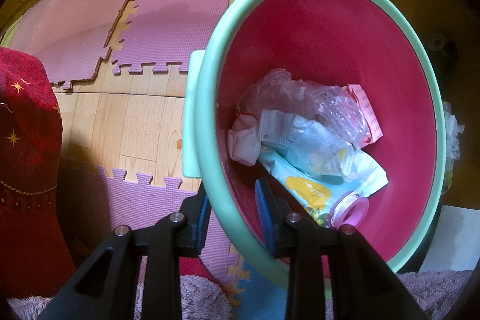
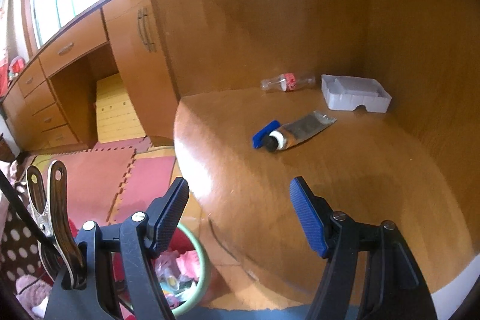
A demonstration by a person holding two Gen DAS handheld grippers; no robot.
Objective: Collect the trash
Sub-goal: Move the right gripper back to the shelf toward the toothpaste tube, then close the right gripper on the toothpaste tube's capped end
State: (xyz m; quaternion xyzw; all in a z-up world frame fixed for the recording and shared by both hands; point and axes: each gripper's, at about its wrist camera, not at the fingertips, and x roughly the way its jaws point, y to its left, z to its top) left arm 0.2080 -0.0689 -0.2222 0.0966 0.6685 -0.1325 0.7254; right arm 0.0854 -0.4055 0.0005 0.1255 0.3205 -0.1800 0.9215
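In the left wrist view my left gripper (image 1: 234, 218) is shut on the mint-green rim of a trash bin (image 1: 210, 122) with a pink inside. The bin holds a face mask (image 1: 312, 143), crumpled clear plastic (image 1: 288, 92), a wipes packet (image 1: 327, 185) and other scraps. In the right wrist view my right gripper (image 2: 240, 215) is open and empty above a wooden table (image 2: 330, 185). On the table lie a squeezed tube (image 2: 300, 131) with a blue piece (image 2: 265, 132) by its cap, an empty plastic bottle (image 2: 288, 82) and a white plastic tray (image 2: 355, 93). The bin (image 2: 198, 260) shows below the table edge.
Pink and purple foam mats (image 1: 126, 20) cover part of the wooden floor. A red cloth (image 1: 27, 140) hangs at the left. A wooden desk with drawers (image 2: 69, 86) and a cabinet (image 2: 141, 59) stand beyond the table. A clamp (image 2: 51, 218) sits on my right gripper's left.
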